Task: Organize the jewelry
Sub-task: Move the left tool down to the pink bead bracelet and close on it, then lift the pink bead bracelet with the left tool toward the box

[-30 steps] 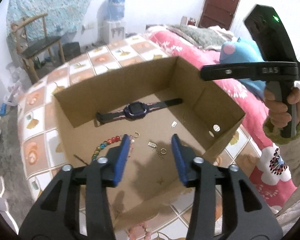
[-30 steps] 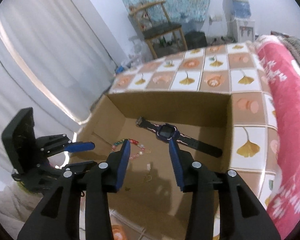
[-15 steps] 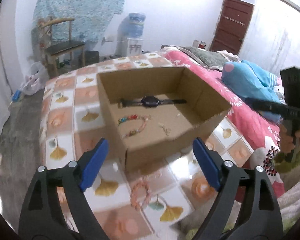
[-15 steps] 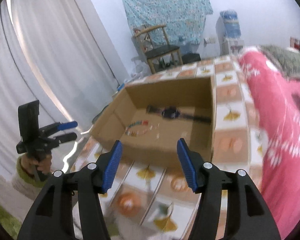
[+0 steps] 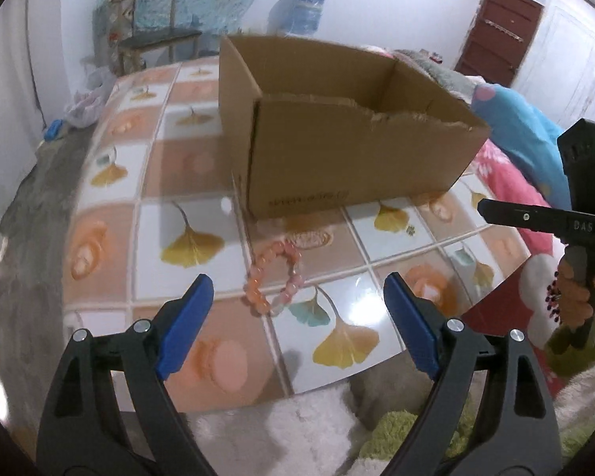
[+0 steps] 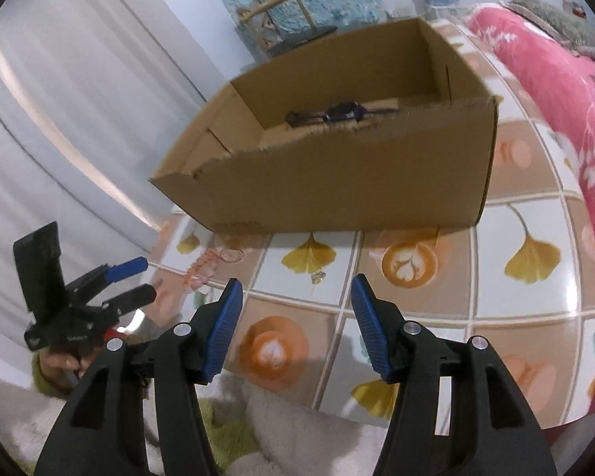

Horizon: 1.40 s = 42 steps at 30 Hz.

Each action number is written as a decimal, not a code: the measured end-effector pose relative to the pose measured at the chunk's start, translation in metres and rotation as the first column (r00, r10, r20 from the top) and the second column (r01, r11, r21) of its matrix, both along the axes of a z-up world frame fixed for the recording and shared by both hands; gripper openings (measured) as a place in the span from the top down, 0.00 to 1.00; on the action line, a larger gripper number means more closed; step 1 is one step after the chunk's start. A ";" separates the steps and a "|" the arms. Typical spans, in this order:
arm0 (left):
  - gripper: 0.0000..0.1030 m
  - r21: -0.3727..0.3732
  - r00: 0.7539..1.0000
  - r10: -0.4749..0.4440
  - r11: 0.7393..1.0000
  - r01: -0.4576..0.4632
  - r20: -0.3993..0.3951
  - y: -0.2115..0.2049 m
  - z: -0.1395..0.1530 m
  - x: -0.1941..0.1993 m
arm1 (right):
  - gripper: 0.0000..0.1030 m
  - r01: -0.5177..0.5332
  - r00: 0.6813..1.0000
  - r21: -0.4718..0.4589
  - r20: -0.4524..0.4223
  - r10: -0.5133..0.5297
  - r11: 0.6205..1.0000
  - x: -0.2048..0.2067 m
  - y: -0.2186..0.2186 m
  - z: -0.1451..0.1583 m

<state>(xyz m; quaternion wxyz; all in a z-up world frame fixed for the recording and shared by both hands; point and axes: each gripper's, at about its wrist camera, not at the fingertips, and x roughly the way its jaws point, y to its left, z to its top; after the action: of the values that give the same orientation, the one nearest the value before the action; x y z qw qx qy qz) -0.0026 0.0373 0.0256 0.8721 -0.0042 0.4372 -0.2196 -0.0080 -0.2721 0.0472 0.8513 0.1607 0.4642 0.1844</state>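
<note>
My left gripper point(image 5: 293, 301) stands wide open above the tiled table point(image 5: 111, 238); its jaws have just been opening, and nothing is pressed between the blue pads point(image 5: 184, 325). The pink bead bracelet point(image 5: 275, 277) lies flat on the tiles just ahead of those pads, apart from both, and close to the near wall of the cardboard box point(image 5: 337, 158).

My right gripper point(image 6: 295, 325) is also open, jaws parted less widely and likewise just opened, with nothing between them. It hangs over the table's near edge. A small clear trinket point(image 6: 318, 276) lies on a tile just beyond its tips; what it is, I cannot tell.

Inside the box a dark watch point(image 6: 343, 113) lies along the floor near the far wall. The box's near rim is torn and ragged.
</note>
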 end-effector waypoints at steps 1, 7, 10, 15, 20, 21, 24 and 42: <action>0.22 -0.006 1.000 -0.006 1.000 0.006 0.004 -0.003 -0.004 -0.001 | 0.46 0.006 1.000 -0.015 -0.004 -0.006 1.000 0.001 0.003 -0.002; 0.45 0.097 0.996 -0.065 0.994 0.058 0.065 -0.034 -0.017 0.002 | 0.46 0.022 1.000 -0.040 -0.005 -0.022 0.999 -0.001 0.014 -0.006; 0.57 0.112 0.997 -0.068 0.992 0.063 0.038 -0.038 -0.026 0.013 | 0.46 0.025 1.000 -0.037 0.004 -0.025 0.999 -0.003 0.016 -0.004; 0.74 0.133 0.998 -0.052 0.990 0.050 0.016 -0.035 -0.038 0.022 | 0.46 0.024 0.999 -0.078 0.037 -0.022 0.997 -0.004 0.025 -0.002; 0.83 0.156 0.998 -0.059 0.986 0.053 0.035 -0.038 -0.038 0.019 | 0.51 0.003 0.999 -0.146 0.052 0.005 0.989 0.004 0.043 -0.011; 0.85 0.157 0.998 -0.059 0.986 0.052 0.037 -0.038 -0.038 0.019 | 0.54 0.001 0.999 -0.166 0.049 0.007 0.986 0.006 0.046 -0.014; 0.88 0.151 0.997 -0.056 0.987 0.049 0.044 -0.038 -0.039 0.017 | 0.63 -0.008 0.999 -0.201 0.029 0.014 0.980 0.014 0.054 -0.023; 0.90 0.137 0.997 -0.061 0.989 0.054 0.051 -0.036 -0.039 0.018 | 0.94 -0.029 0.999 -0.353 0.015 0.036 0.935 0.027 0.072 -0.042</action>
<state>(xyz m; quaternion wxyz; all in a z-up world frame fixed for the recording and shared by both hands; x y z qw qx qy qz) 0.0155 0.0010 -0.0139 0.8753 0.0736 0.4271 -0.2145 0.0190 -0.2005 0.0048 0.8679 -0.0041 0.4835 0.1139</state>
